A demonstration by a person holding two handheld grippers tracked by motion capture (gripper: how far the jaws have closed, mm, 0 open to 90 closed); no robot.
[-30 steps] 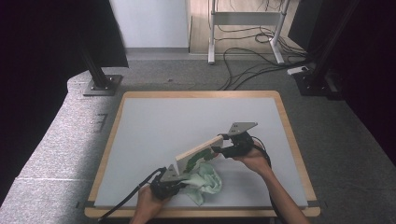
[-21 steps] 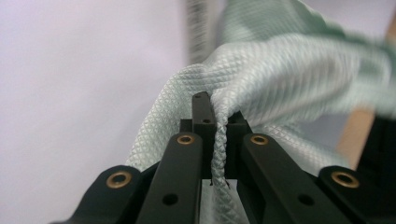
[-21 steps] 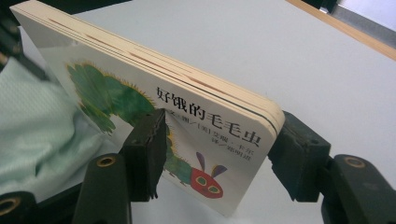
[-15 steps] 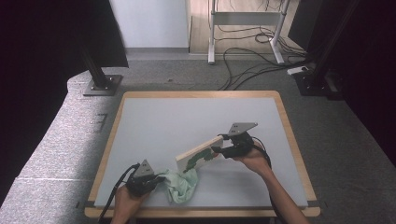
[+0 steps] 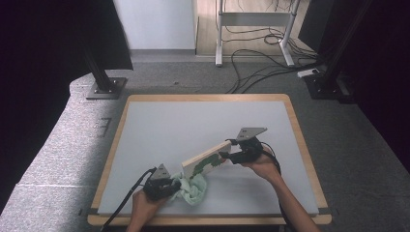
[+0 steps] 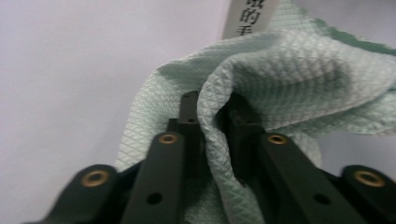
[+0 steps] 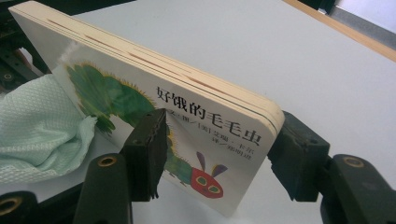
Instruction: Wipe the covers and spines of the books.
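A board book (image 5: 207, 161) with a green caterpillar on its cover is held tilted above the grey table (image 5: 193, 116), one low corner near the cloth. My right gripper (image 5: 227, 156) is shut on its right end, and the pads (image 7: 150, 128) press on cover and back of the book (image 7: 187, 105). A pale green waffle cloth (image 5: 194, 189) lies bunched under the book's low end. My left gripper (image 5: 167, 185) pinches a fold of the cloth (image 6: 289, 79) between its fingertips (image 6: 189, 109). Its jaws have just been opening slightly, with the fold still between them.
The table has a wooden rim (image 5: 116, 145), and the hands work near its front edge. Beyond it the floor carries cables (image 5: 261, 58), a desk frame (image 5: 220, 34) and black stand bases (image 5: 104, 89).
My left hand has shifted left along the near edge with the cloth, which now lies more bunched under the book's low end. The right hand and book have kept still.
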